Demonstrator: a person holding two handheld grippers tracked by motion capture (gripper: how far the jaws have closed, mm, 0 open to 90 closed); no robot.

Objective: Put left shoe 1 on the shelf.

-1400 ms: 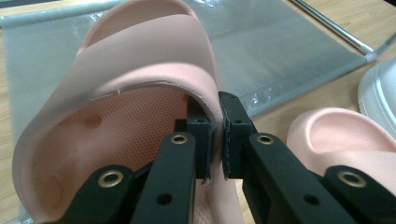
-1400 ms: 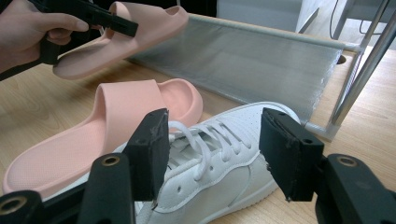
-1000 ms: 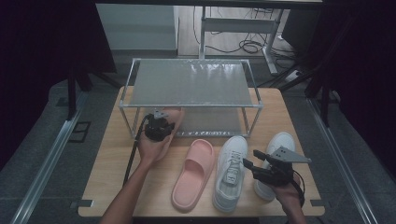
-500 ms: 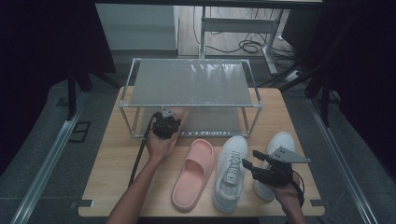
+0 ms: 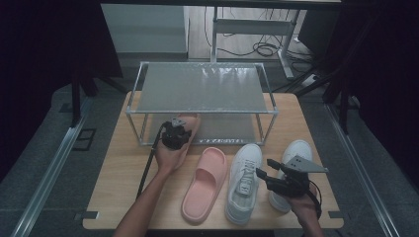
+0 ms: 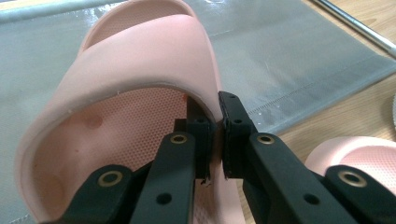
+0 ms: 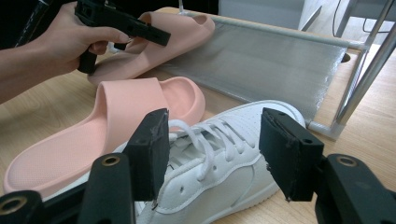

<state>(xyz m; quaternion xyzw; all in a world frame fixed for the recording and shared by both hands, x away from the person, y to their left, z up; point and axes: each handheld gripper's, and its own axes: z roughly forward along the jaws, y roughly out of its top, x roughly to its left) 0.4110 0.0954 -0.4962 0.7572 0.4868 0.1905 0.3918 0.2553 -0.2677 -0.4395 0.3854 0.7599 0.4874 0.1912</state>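
Left gripper is pinched tight on the strap edge of a pink slipper, toe poking onto the rack's lower shelf; right gripper hangs wide open over a white sneaker; second pink slipper lies beside it on the table.

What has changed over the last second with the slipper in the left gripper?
The left gripper has carried the pink slipper a little farther forward, its toe onto the rack's lower shelf; its fingers stay clamped on the strap. The right gripper, the second slipper and both sneakers have not moved.
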